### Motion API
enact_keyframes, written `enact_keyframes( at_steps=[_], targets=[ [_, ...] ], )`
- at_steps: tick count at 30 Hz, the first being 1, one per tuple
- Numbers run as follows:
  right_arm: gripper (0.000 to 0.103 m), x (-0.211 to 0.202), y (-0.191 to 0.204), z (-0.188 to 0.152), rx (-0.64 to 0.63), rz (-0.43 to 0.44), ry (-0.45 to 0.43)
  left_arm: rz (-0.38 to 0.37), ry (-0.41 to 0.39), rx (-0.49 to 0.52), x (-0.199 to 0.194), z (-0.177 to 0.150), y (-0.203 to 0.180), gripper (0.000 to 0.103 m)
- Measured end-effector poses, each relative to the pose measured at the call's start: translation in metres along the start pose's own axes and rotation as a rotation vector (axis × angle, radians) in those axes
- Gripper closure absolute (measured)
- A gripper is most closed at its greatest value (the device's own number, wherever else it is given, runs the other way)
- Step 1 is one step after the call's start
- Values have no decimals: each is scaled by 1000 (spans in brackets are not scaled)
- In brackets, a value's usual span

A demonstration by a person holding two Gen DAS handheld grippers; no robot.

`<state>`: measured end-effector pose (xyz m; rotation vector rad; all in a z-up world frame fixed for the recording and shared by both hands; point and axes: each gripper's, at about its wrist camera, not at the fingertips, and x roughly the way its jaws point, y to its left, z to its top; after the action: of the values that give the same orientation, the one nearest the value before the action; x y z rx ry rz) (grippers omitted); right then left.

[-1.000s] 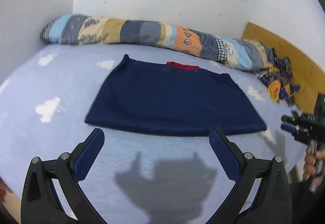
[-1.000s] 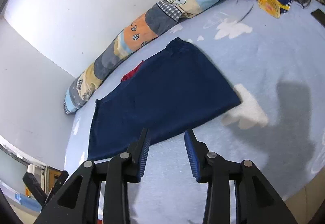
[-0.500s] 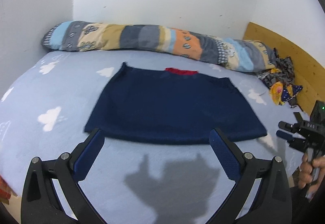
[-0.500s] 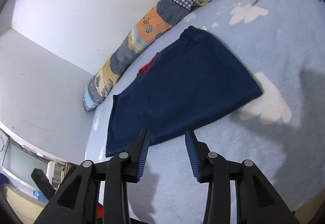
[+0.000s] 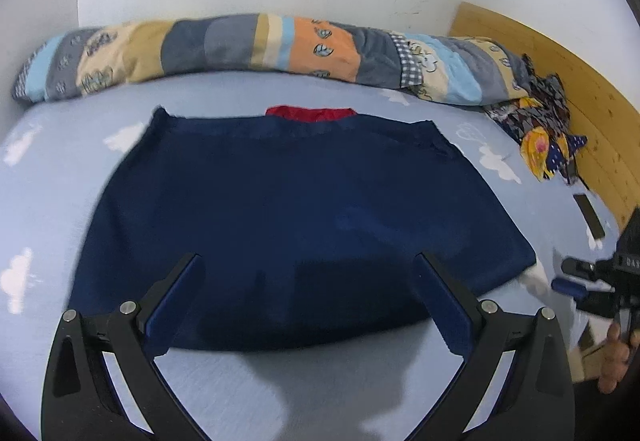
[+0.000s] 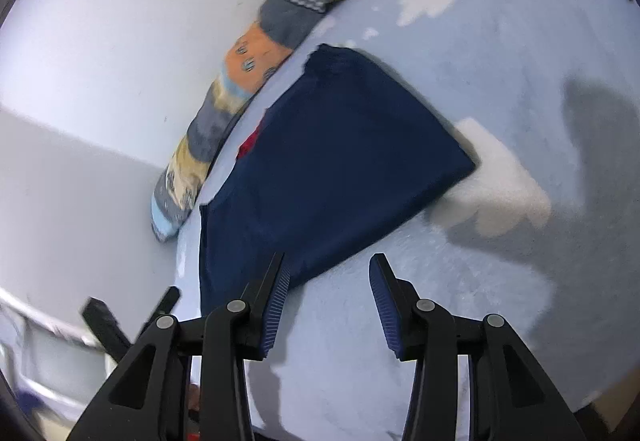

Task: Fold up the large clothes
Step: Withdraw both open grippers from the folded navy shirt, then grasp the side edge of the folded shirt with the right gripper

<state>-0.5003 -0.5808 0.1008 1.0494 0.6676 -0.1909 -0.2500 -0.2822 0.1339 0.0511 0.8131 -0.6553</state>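
Note:
A navy garment (image 5: 296, 209) lies flat on the light-blue cloud-print bed sheet (image 5: 52, 209), with a red strip (image 5: 310, 112) showing at its far edge. My left gripper (image 5: 308, 297) is wide open above the garment's near hem, nothing between its fingers. The right gripper (image 5: 580, 281) shows at the right edge, held by a hand (image 5: 614, 361), just off the garment's near right corner. In the right wrist view the right gripper (image 6: 330, 297) is open over bare sheet at the near edge of the garment (image 6: 332, 165). Its left finger (image 6: 276, 297) overlaps the hem.
A long patchwork bolster (image 5: 256, 45) lies along the white wall behind the garment. A heap of colourful clothes (image 5: 540, 129) sits by the wooden headboard (image 5: 592, 113) at the right. A flat dark object (image 5: 589, 216) lies on the sheet near it.
My left gripper has moved forward, from over bare sheet to over the garment's near hem. The right gripper has rolled and sunk closer to the garment's near edge, its jaws a little wider.

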Motion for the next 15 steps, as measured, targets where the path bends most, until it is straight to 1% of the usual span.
enact_keyframes(
  at_steps=[2, 4, 5, 8, 11, 13, 15],
  targets=[
    [58, 7, -8, 3, 56, 17, 11, -6, 22, -30, 13, -2, 5, 0],
    [58, 15, -17, 6, 109, 14, 16, -24, 85, -67, 26, 1, 10, 0],
    [58, 18, -22, 7, 139, 13, 20, -33, 88, -75, 28, 2, 12, 0],
    [58, 25, -32, 13, 203, 1, 1, -15, 83, -79, 29, 5, 18, 0],
    [58, 32, -40, 17, 244, -7, -7, -19, 125, -102, 38, 4, 23, 0],
    [58, 37, -43, 19, 260, -47, -12, -13, 140, -108, 44, 3, 24, 0],
    [58, 43, -47, 19, 284, -68, -18, -16, 152, -107, 48, 3, 23, 0]
  ],
)
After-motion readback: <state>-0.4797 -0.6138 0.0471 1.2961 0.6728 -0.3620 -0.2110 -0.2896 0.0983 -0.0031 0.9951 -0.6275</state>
